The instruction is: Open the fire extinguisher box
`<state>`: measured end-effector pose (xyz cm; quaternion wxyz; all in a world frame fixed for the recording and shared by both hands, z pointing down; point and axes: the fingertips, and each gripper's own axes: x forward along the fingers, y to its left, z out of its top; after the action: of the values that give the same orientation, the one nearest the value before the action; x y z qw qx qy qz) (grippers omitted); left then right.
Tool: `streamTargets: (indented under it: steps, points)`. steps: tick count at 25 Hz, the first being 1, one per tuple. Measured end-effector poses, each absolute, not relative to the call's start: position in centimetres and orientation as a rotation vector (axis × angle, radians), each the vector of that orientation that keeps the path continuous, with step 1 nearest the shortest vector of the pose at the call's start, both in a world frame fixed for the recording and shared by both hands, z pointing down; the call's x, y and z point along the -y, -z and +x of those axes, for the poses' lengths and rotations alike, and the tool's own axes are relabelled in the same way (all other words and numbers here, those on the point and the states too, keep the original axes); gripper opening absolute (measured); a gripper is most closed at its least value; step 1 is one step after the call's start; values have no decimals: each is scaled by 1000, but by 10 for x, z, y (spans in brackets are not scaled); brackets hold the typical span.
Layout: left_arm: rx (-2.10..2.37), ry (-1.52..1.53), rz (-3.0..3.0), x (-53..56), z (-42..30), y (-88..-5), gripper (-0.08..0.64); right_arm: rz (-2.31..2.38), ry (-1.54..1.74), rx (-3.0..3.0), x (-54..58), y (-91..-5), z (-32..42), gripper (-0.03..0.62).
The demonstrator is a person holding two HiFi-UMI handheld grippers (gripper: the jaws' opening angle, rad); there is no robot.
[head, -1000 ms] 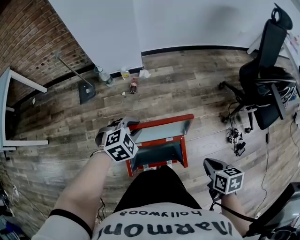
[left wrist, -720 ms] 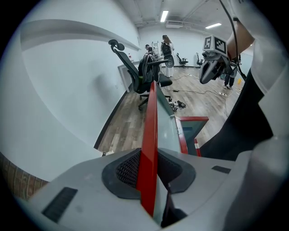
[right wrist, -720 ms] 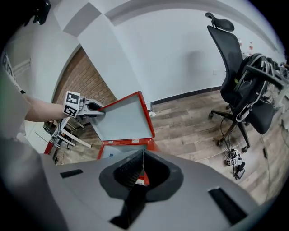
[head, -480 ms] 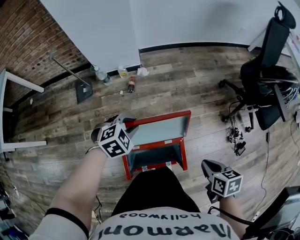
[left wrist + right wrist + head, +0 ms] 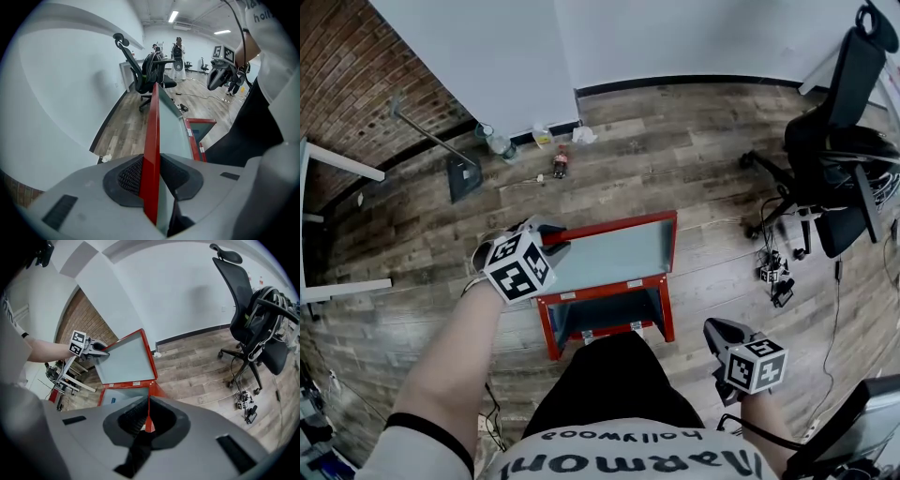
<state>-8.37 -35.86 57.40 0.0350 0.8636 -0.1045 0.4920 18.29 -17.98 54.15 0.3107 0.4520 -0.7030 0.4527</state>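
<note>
Wood floor (image 5: 694,169), white wall (image 5: 675,37), brick (image 5: 347,84) at ten o'clock. One red box (image 5: 600,288), one chair (image 5: 839,159) at two o'clock. Left gripper (image 5: 551,236) clamping door (image 5: 609,248); right gripper (image 5: 717,330) closed, empty.

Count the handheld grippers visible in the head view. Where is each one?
2. The left gripper is clamped on a corner of the open door of the fire extinguisher box. The right gripper hangs to the box's right, jaws together, holding nothing.
</note>
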Motion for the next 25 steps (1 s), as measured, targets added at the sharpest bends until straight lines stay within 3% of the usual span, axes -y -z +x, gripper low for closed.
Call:
streamTargets:
  steps: [25]
  points:
    - [217,-1478,2625,383,-83,-595,97,1170,-1234,1834,158,-569,185,11]
